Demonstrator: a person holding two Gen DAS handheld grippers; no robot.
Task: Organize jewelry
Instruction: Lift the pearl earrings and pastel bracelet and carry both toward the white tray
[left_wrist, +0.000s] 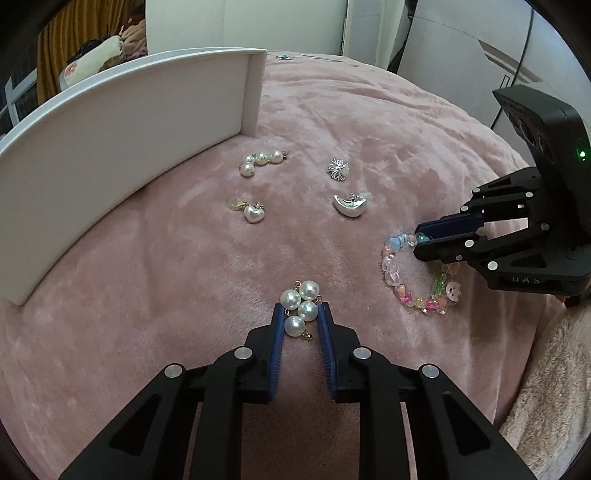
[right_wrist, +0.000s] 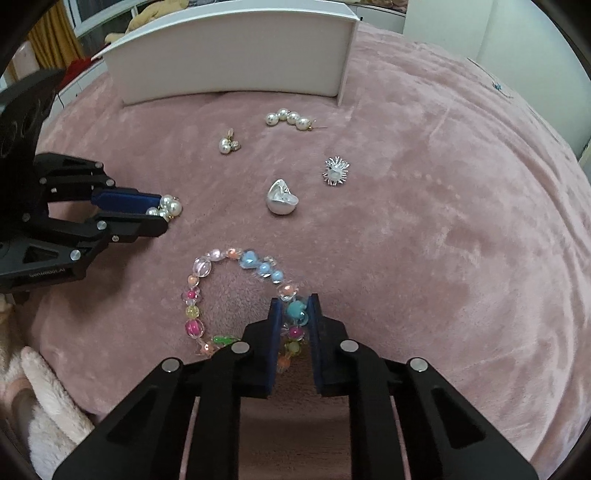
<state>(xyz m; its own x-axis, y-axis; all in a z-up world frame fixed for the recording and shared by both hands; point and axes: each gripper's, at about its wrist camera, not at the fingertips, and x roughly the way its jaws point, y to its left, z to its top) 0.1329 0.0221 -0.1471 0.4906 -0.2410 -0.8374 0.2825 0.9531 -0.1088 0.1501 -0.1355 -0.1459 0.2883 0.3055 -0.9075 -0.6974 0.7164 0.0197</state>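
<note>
Both grips set on pink blanket (left_wrist: 369, 122). Left gripper (left_wrist: 301, 317) fingers clamped on pearl cluster (left_wrist: 300, 306); right gripper (right_wrist: 294, 314) fingers pinched on bead bracelet (right_wrist: 199, 295) at teal bead. Looked light, beads hard + slippery, bracelet floppy. Held mid-cluster/on-bead, seemed ok.

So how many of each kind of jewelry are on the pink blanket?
Pearl pieces: 3
Silver pieces: 2
Bead bracelet: 1
Total: 6
</note>
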